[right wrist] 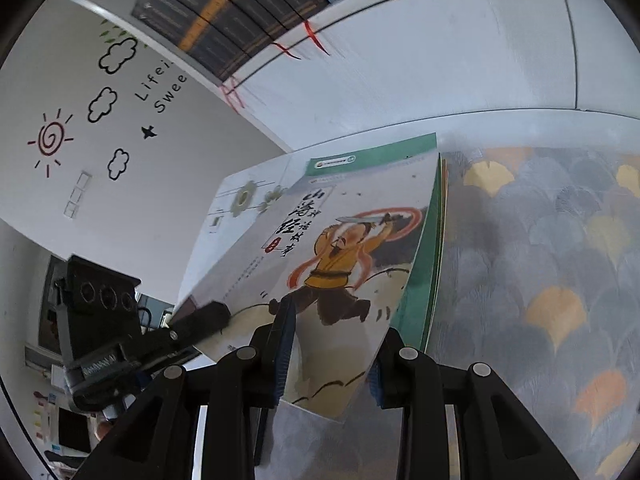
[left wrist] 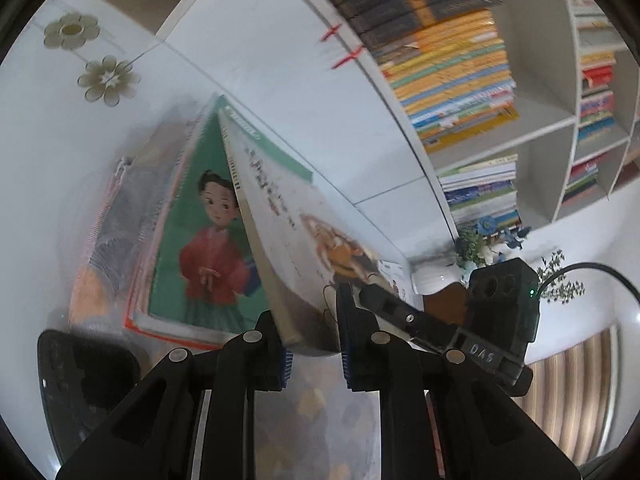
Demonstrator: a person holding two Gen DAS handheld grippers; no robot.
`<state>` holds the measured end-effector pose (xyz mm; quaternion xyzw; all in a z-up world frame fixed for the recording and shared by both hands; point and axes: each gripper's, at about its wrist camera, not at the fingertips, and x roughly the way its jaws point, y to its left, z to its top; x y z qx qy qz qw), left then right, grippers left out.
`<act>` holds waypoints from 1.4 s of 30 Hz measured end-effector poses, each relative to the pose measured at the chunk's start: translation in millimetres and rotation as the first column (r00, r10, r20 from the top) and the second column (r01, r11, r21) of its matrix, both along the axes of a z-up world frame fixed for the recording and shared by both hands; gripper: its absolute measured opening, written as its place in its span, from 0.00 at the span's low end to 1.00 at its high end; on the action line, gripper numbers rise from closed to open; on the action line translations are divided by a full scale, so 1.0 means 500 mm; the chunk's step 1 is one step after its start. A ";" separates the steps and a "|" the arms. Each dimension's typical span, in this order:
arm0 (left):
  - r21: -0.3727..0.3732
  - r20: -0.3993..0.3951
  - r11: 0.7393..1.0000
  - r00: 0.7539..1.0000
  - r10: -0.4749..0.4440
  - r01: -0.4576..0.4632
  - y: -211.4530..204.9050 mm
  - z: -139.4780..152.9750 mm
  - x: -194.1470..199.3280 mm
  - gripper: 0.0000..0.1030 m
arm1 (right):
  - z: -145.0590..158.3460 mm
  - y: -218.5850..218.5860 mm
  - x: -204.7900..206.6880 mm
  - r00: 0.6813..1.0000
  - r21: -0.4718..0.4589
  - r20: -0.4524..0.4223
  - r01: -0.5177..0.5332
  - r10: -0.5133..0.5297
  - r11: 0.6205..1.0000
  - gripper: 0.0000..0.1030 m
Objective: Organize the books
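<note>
A white picture book with a running figure in yellow is lifted off a stack of books; it also shows edge-on in the left wrist view. My left gripper is shut on its near lower corner. My right gripper is shut on its near edge, one finger on the cover, and shows as a black body in the left wrist view. Under it lies a green book with a girl in red, on top of the stack.
The stack rests on a cloth with a grey and orange fan pattern. A white bookcase full of shelved books stands behind. A vase of flowers stands beside the bookcase. A white wall with decals is at the left.
</note>
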<state>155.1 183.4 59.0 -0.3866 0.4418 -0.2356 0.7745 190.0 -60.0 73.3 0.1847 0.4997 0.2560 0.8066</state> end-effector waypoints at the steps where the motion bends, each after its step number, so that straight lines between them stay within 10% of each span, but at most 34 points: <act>1: -0.005 -0.004 1.000 1.000 0.001 -0.001 0.003 -0.006 0.004 0.14 | -0.006 0.005 0.009 1.000 -0.007 -0.006 0.002 -0.002 1.000 0.30; 12: 0.007 -0.067 0.995 0.993 0.101 -0.101 0.075 -0.068 -0.008 0.14 | -0.087 0.041 0.042 0.995 -0.040 -0.097 0.007 -0.010 0.999 0.30; 22: 0.100 -0.076 0.981 0.982 0.171 -0.163 0.089 -0.037 -0.151 0.14 | -0.115 -0.096 -0.046 0.983 0.148 -0.184 0.030 -0.002 0.988 0.38; 25: 0.121 -0.075 0.991 0.995 0.072 -0.062 -0.003 -0.018 -0.173 0.21 | -0.111 -0.210 -0.142 0.981 0.111 -0.173 0.108 -0.088 0.988 0.55; 34: 0.197 -0.095 0.942 0.961 -0.259 0.273 -0.452 -0.023 -0.155 0.27 | -0.088 -0.602 -0.294 0.886 -0.034 -0.128 0.445 -0.446 0.895 0.55; 39: 0.232 -0.135 0.918 0.945 -0.297 0.321 -0.651 -0.066 -0.096 0.27 | -0.074 -0.765 -0.290 0.811 -0.104 -0.079 0.571 -0.579 0.814 0.50; 42: 0.398 -0.118 0.874 0.960 -0.254 0.280 -0.732 -0.073 -0.082 0.27 | -0.095 -0.826 -0.277 0.797 -0.153 -0.116 0.575 -0.593 0.804 0.49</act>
